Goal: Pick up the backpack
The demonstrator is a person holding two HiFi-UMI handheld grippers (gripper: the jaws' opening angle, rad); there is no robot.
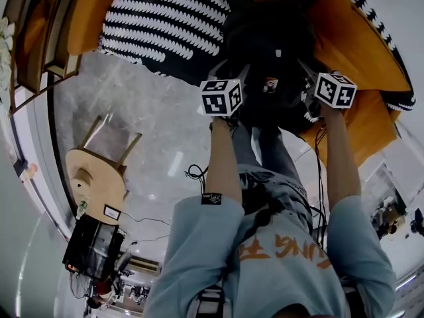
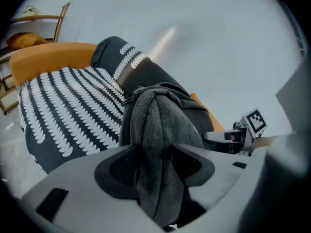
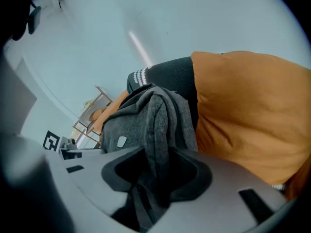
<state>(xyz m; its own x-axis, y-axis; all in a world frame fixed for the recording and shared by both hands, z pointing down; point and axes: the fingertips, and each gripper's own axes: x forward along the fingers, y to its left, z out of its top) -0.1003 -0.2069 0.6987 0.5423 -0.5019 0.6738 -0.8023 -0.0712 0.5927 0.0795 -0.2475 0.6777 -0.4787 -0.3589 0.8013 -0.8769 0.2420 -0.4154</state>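
Grasping is the step in hand: the dark grey fabric backpack (image 1: 265,42) lies against a plump orange cushion (image 1: 354,42), beside a black blanket (image 1: 165,18) with white scalloped stripes. The left tongs (image 2: 156,161) pinch a bunched fold of its cloth, and the right tongs (image 3: 156,171) clamp another fold nearer the cushion. The next move likely calls for firm holds and an even, level lift with both hands, so neither fold slips.

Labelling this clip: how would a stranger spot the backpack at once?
Find the orange sofa draped with a black-and-white patterned throw. The backpack sits on it beside the throw: the only plain dark grey thing, gripped by left claw and right claw.
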